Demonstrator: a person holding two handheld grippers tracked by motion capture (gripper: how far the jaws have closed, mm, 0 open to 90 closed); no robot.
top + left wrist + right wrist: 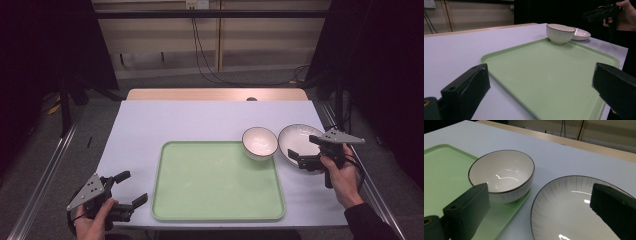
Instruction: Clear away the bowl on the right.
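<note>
Both grippers gape released: the left gripper [128, 189] at the tray's [218, 181] 8 o'clock, the right gripper [305, 148] over the plate [296, 137] beside the bowl [259, 142].

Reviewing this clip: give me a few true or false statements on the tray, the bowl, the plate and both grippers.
1. The green tray holds the plate. False: the plate lies on the table, right of the tray.
2. The bowl sits at the tray's far right corner. True.
3. The left gripper is shut on the tray. False: open, holding nothing.
4. The right gripper is open above the plate. True.
</note>
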